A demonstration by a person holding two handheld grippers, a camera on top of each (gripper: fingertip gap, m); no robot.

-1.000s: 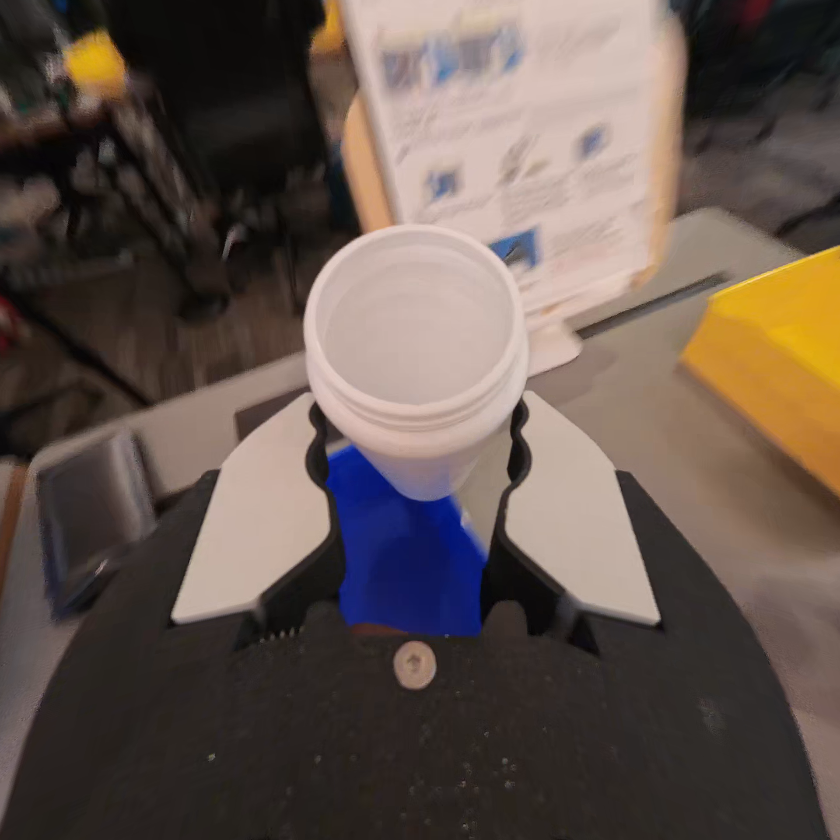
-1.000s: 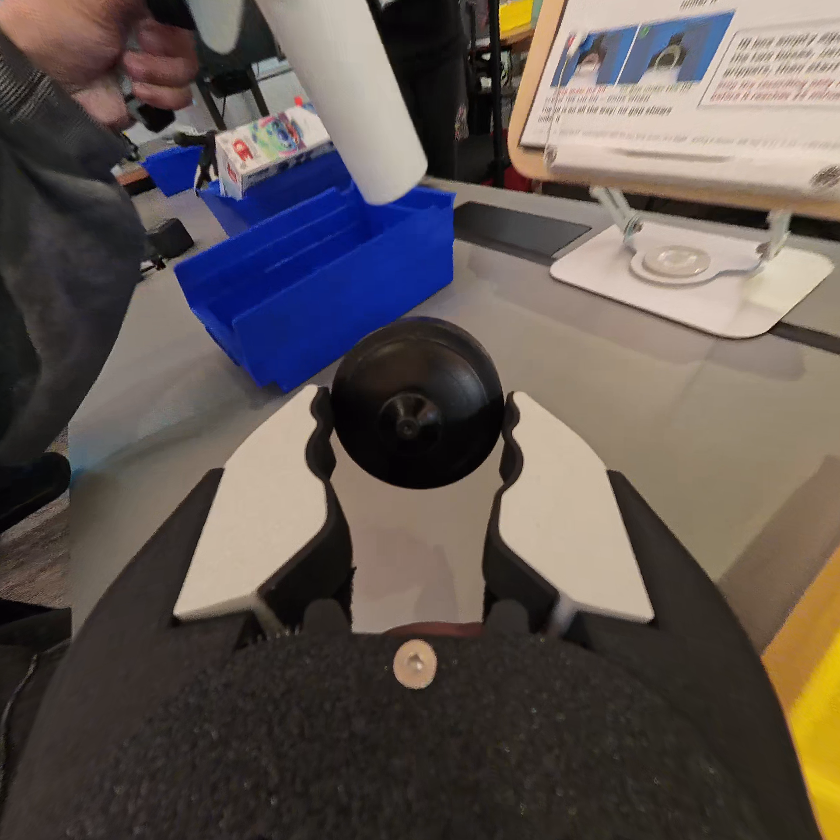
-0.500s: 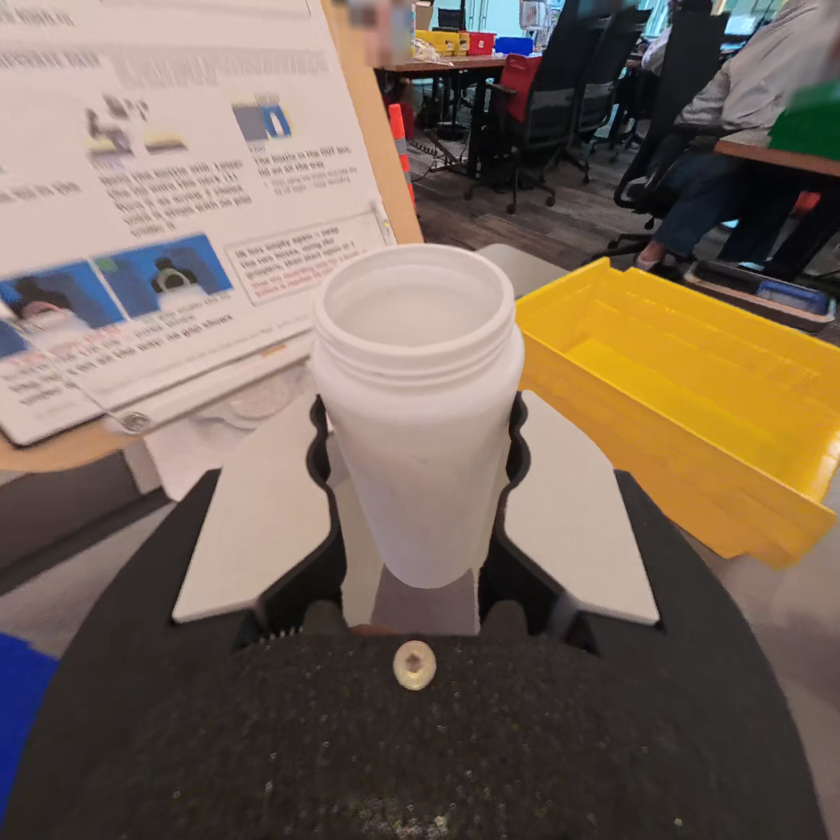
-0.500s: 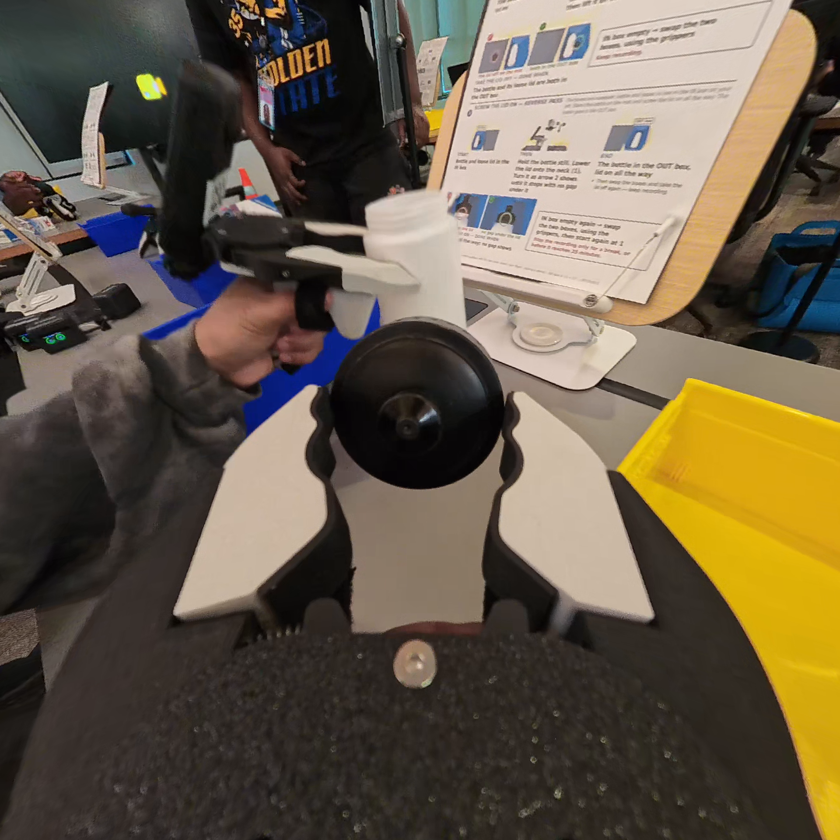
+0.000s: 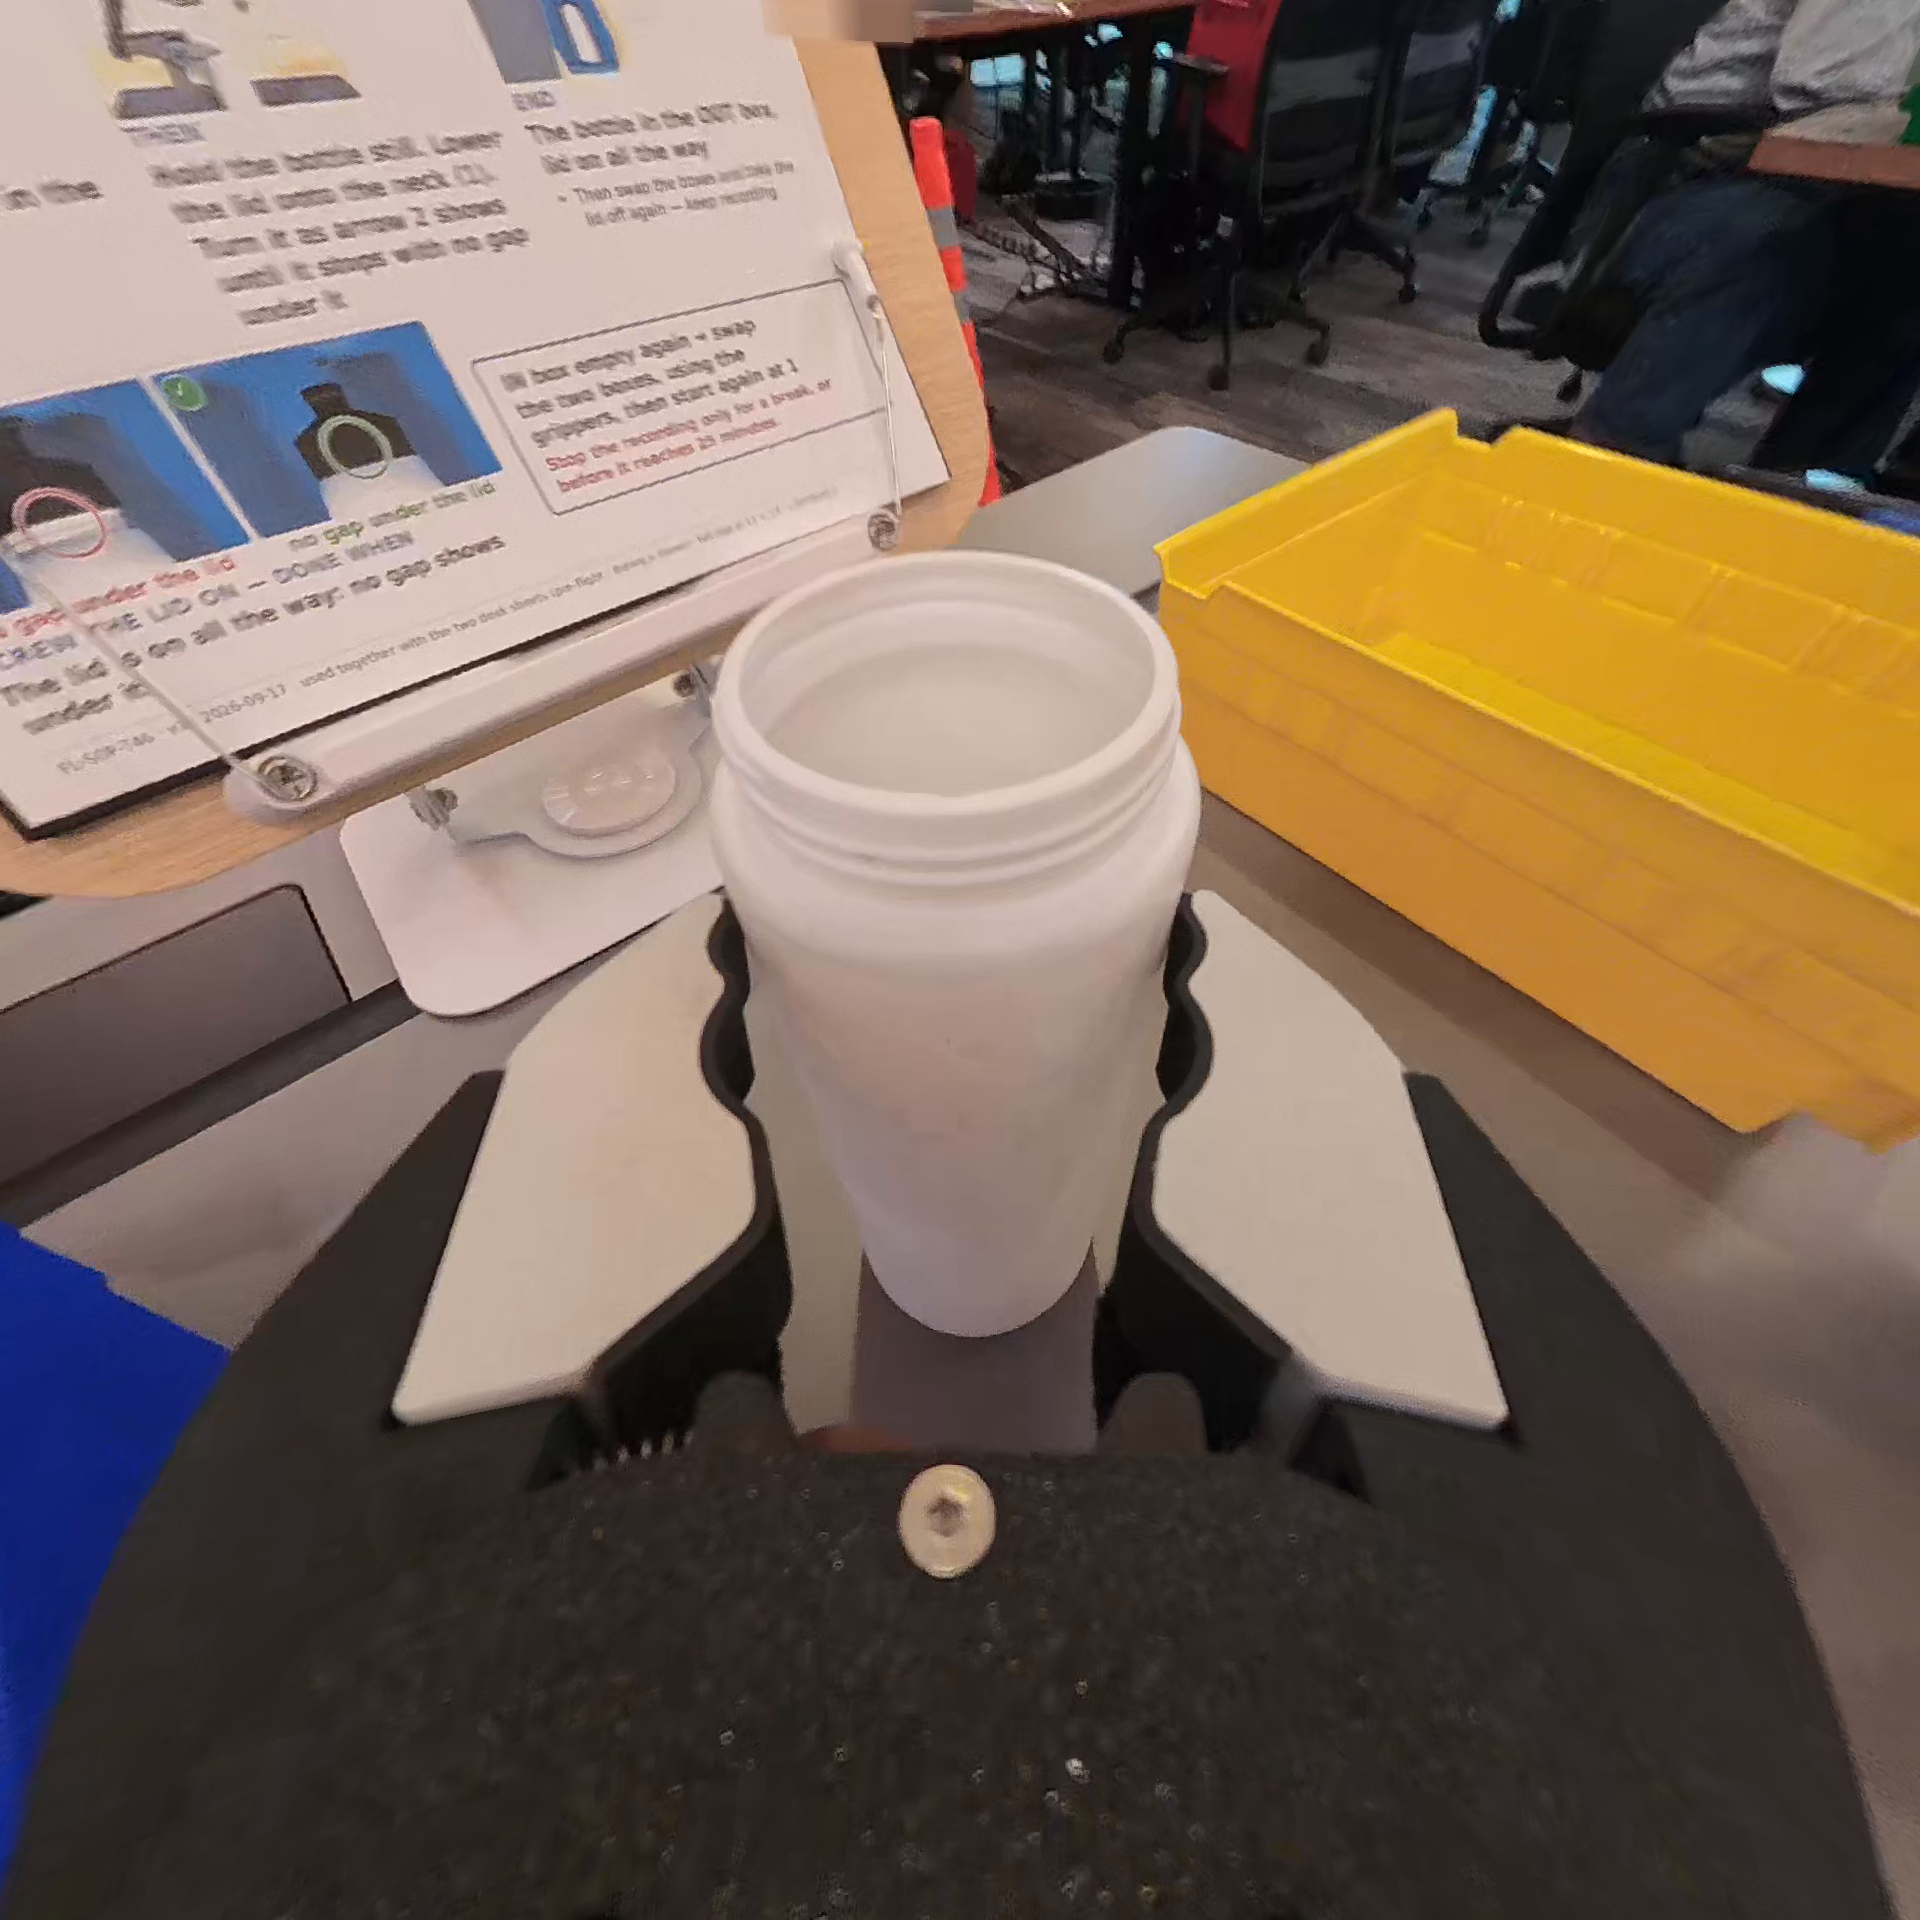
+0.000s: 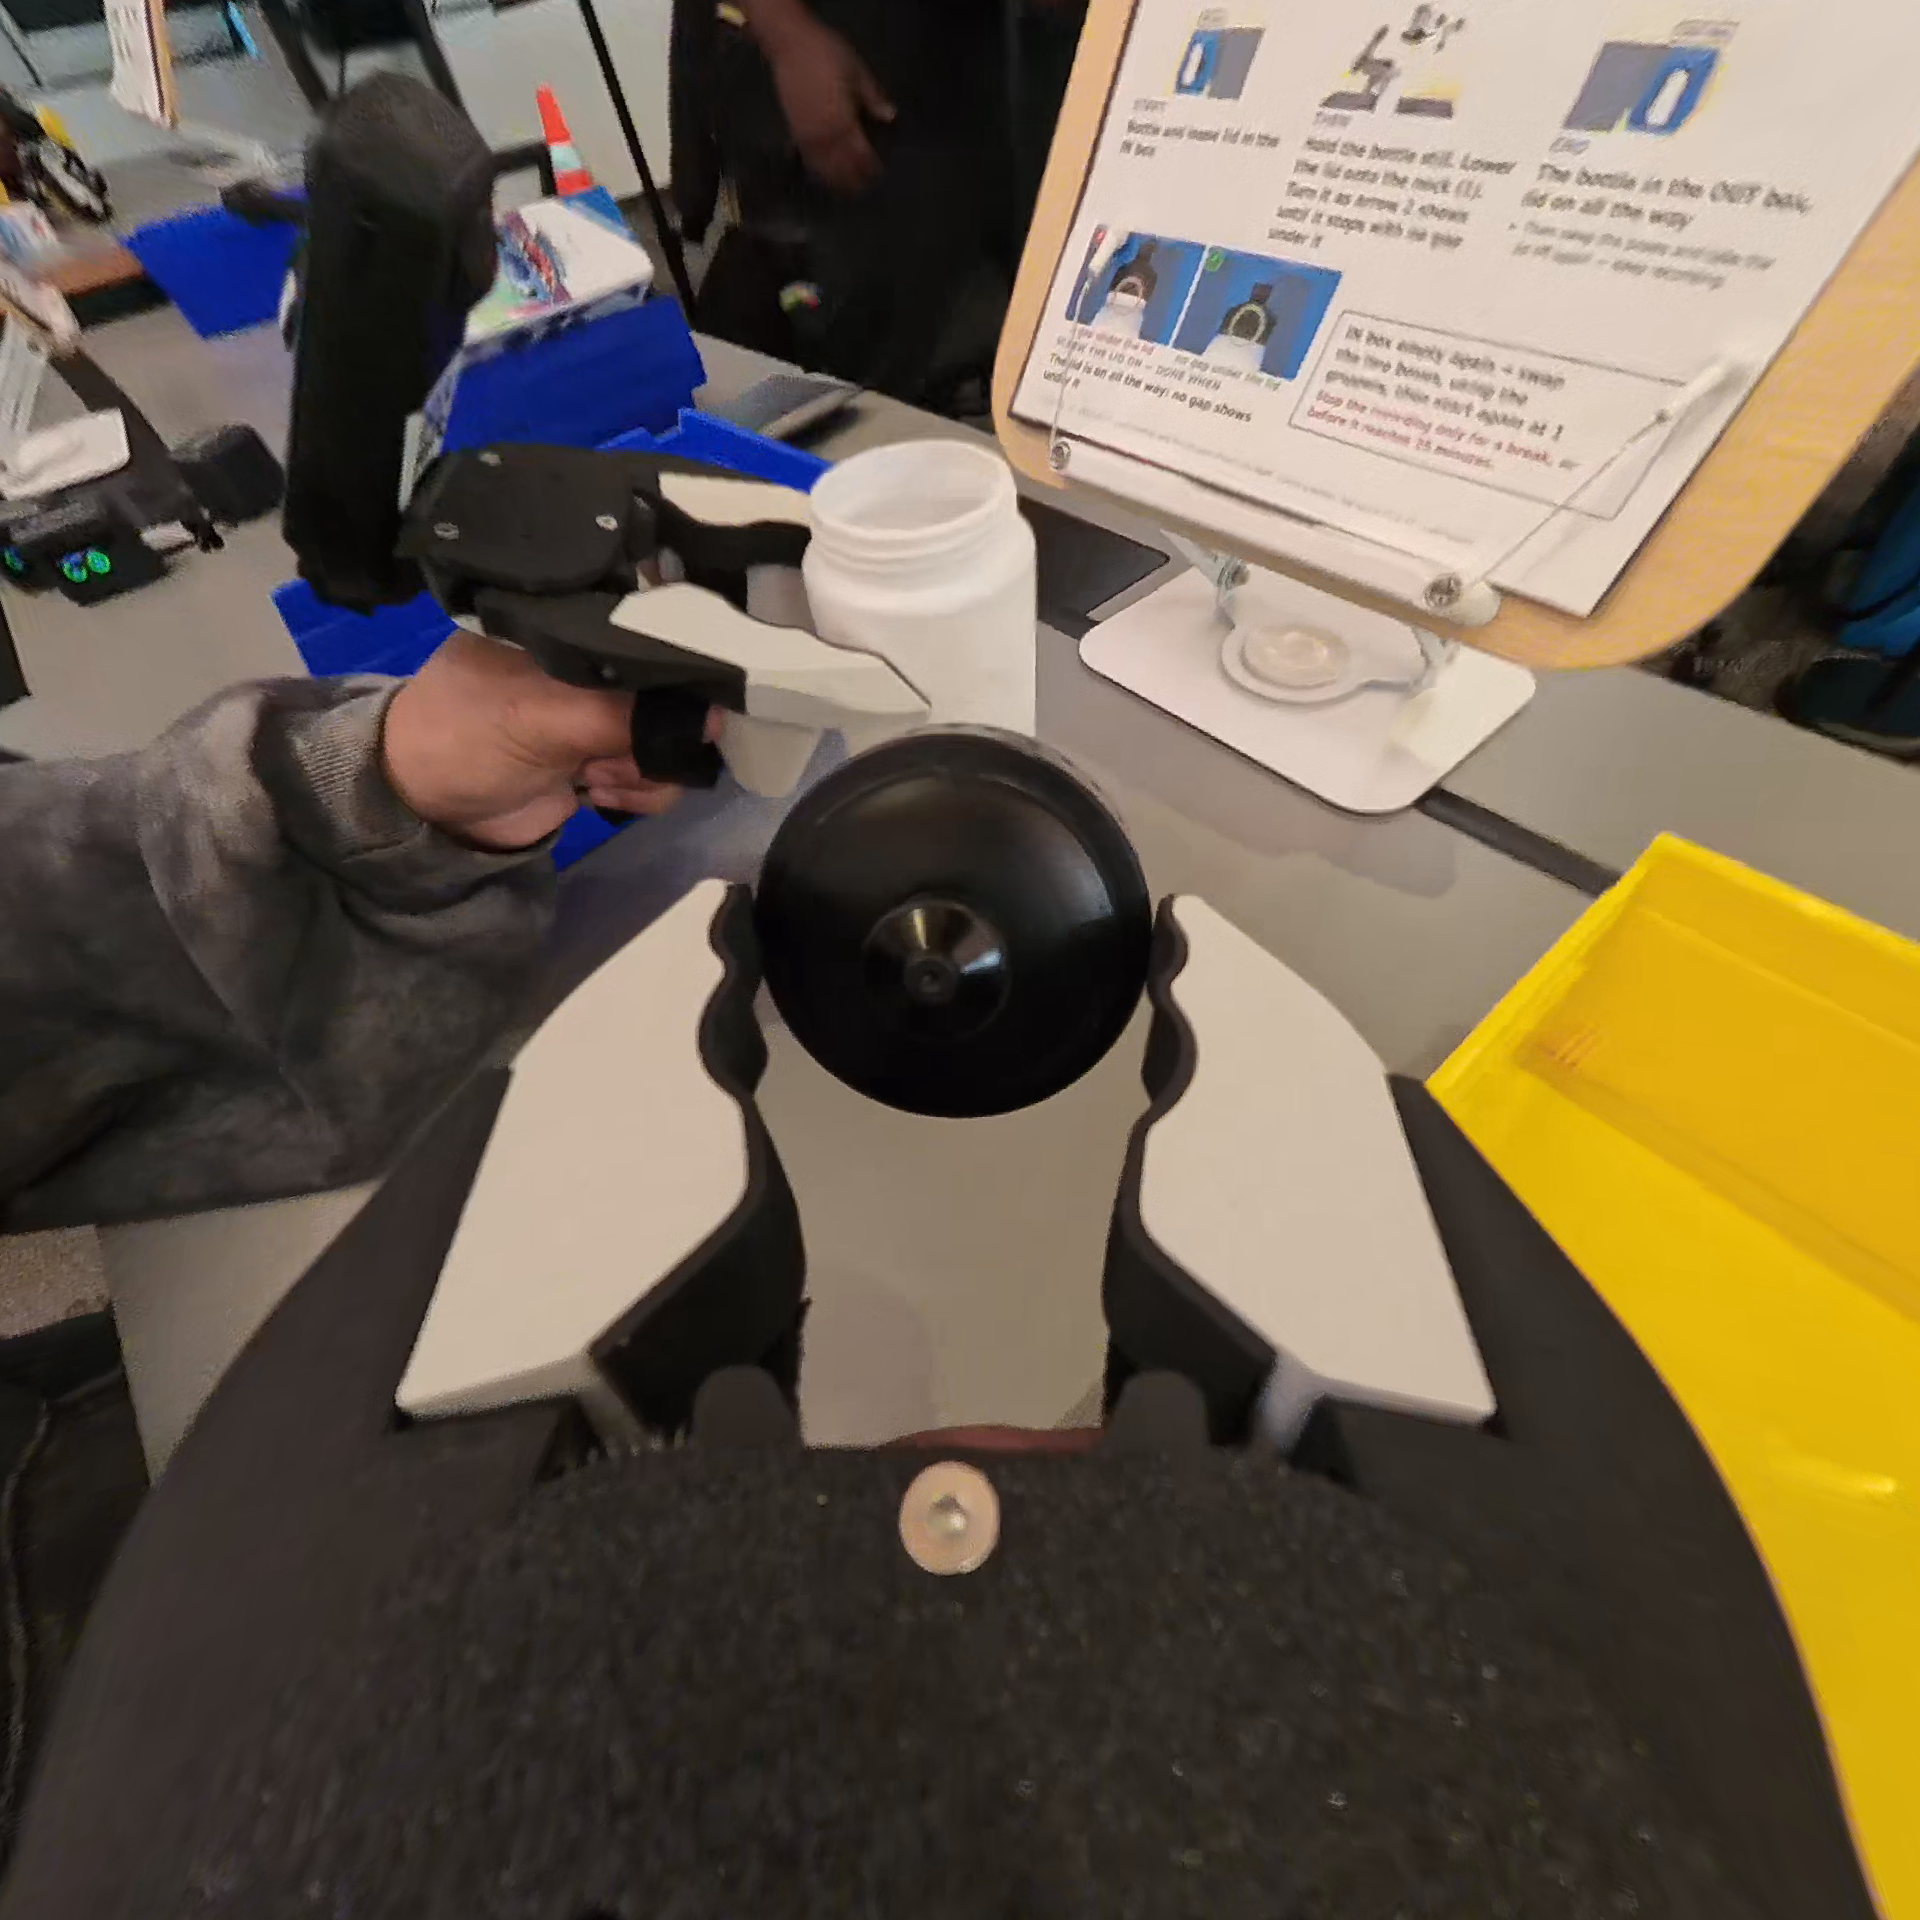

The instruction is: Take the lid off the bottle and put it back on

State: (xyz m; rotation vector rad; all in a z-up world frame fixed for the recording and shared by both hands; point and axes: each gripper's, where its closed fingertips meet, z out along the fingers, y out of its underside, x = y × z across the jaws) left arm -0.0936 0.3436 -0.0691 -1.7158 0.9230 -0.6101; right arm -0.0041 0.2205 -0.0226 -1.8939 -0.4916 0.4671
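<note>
Lid (image 6: 951,925) off, pinched in right gripper (image 6: 951,997) fingers; left gripper (image 5: 956,1049) fingers clamp open bottle (image 5: 956,935). Left: seat, screw lid on.

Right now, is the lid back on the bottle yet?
Not yet. Done: the lid is off, and the white bottle has an open mouth. In hand: the left gripper clamps the bottle upright, while the right gripper pinches the black lid. Left: bring the lid onto the neck and twist it down.
</note>
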